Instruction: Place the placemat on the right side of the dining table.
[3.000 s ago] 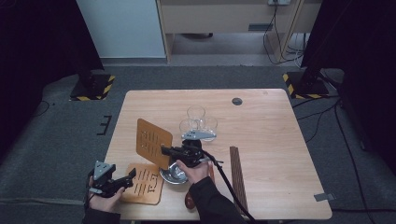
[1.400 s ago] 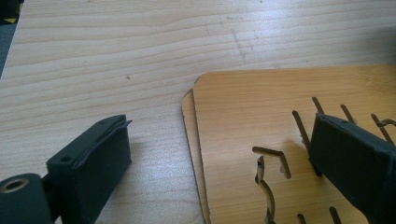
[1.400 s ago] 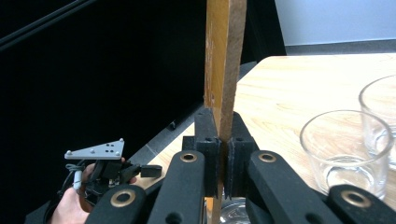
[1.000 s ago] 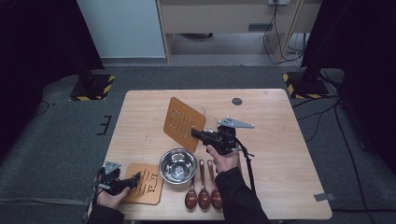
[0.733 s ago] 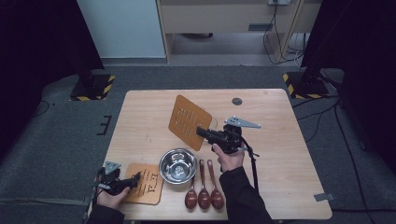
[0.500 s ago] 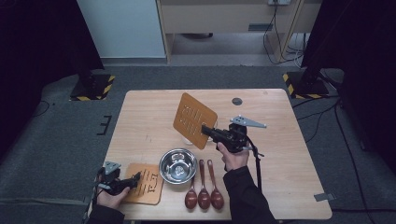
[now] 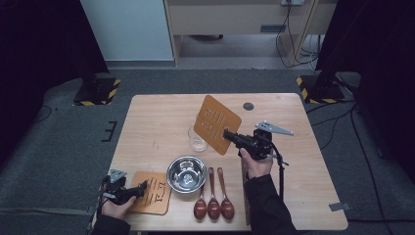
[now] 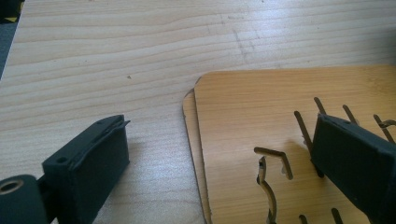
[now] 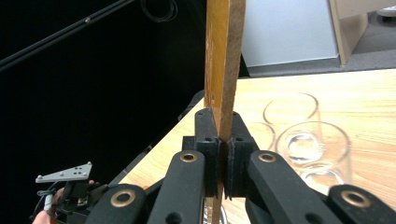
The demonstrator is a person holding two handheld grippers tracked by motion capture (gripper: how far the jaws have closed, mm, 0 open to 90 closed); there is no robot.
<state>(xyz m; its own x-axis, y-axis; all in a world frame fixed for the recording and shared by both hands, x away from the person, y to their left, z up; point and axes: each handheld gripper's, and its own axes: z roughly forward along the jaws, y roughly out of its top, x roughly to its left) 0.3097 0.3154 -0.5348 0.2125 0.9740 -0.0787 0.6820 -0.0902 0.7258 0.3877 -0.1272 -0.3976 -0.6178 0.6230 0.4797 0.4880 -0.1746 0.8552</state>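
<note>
Pinching a slotted wooden board [image 7: 217,124] by its edge above frame centre, right tool [image 7: 234,138] risks it slipping onto the glasses [image 7: 197,139] below, while left tool [image 7: 138,189] rests spread over stacked boards [image 7: 152,192] lower left.

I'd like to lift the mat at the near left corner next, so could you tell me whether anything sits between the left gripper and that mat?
Nothing visible does. The left gripper is open, its jaws straddling the corner of the slotted wooden mat, which lies flat on the table atop a second one.
</note>
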